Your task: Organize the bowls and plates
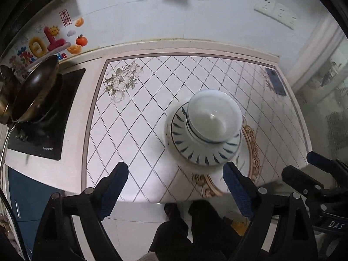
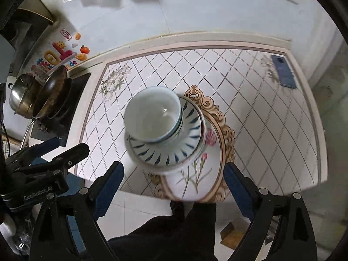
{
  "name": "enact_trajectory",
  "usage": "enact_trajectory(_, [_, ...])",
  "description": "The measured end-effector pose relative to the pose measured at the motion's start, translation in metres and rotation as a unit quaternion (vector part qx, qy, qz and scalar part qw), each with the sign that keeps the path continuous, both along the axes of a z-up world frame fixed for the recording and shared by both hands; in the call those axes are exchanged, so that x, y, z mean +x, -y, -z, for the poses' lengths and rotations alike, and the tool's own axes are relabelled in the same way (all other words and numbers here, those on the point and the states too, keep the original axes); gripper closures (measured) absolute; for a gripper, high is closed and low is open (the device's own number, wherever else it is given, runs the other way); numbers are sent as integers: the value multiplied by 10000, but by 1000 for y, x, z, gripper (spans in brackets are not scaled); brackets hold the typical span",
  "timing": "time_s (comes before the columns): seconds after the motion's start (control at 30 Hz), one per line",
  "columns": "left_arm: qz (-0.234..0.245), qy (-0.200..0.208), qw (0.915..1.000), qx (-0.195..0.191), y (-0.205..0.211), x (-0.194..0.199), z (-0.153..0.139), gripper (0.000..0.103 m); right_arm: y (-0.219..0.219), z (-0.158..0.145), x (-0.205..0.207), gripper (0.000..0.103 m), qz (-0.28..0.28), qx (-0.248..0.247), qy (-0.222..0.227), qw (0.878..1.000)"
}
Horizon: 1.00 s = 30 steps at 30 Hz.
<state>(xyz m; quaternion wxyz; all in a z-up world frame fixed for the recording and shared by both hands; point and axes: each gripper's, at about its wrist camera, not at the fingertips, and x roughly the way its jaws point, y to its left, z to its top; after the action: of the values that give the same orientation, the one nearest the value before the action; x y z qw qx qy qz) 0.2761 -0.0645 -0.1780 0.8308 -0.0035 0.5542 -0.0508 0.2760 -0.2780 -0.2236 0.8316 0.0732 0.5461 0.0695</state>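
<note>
The white bowl (image 1: 214, 117) sits nested in the blue-striped bowl (image 1: 204, 150), stacked on the plate (image 2: 195, 180) near the counter (image 1: 152, 108) front edge, while your left gripper (image 1: 175, 187) and right gripper (image 2: 174, 184) hover nearby, both spread wide, gripping nothing.

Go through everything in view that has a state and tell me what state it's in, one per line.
White bowl: upright, empty, stacked in the patterned bowl.
Blue-striped bowl: upright, on the plate beneath it.
White plate: flat on the counter, bottom of the stack.
Left tool: open, holding nothing.
Right tool: open, holding nothing.
Wok: tilted on the stove.
Phone: lying flat.
</note>
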Motion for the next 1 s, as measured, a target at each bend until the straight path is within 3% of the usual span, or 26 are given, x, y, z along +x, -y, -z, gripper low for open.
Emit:
enact_trajectory(0.3, [122,403,9991,-25,-3,-56,-37,14,-7,-47,-73,8,197,-134,436,9988])
enact_trajectory(1.0, [-419,1022,9939,14,10,-165,-86,14,23,-98,-172,8,-88,1,1015,9948])
